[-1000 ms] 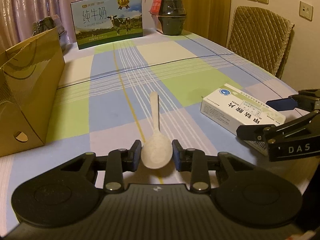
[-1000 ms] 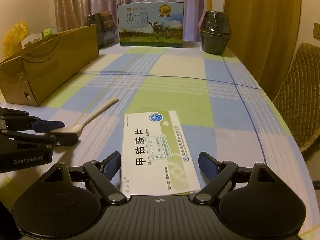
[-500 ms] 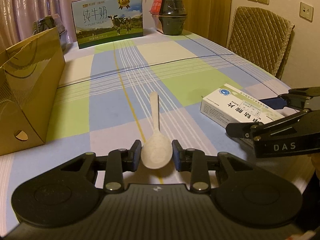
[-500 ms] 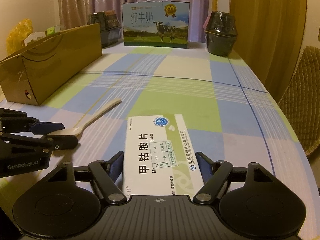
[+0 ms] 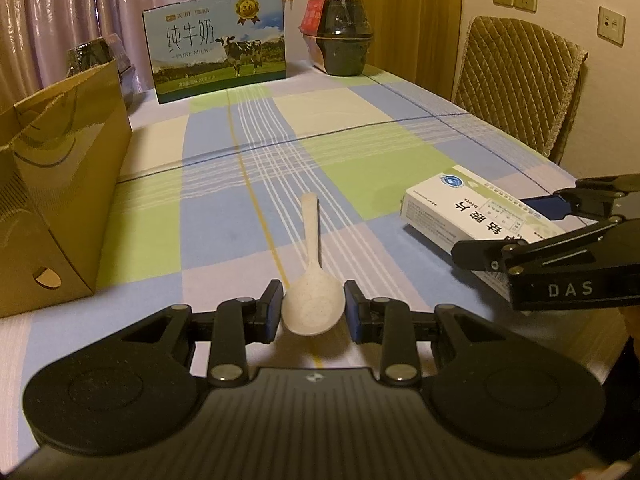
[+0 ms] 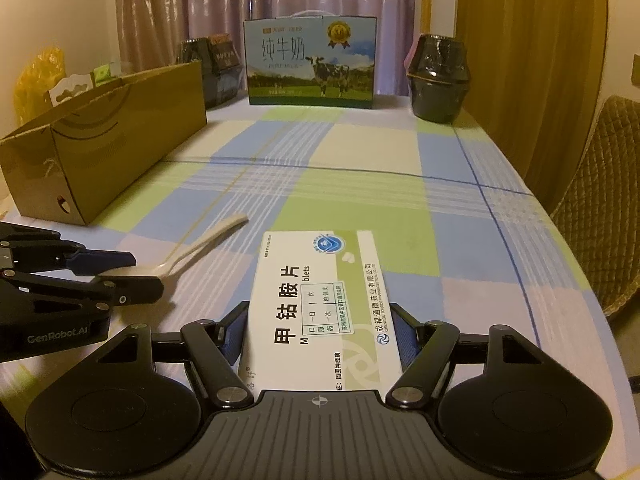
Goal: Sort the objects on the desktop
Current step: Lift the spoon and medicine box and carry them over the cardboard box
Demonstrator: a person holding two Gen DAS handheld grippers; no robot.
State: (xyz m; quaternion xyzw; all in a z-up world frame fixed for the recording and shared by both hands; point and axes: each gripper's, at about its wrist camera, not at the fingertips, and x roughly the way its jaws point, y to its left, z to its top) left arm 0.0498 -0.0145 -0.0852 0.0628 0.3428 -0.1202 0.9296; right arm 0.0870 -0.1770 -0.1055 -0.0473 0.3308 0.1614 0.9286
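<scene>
On checked tablecloth (image 6: 360,200), milk carton (image 6: 310,64), curtains (image 6: 180,0) behind

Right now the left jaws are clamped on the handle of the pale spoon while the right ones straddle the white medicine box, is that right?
Not quite: the left gripper is clamped on the bowl of the spoon, not its handle, which points away across the tablecloth, as the left wrist view shows. The right gripper does straddle the white medicine box, its jaws closing.
</scene>
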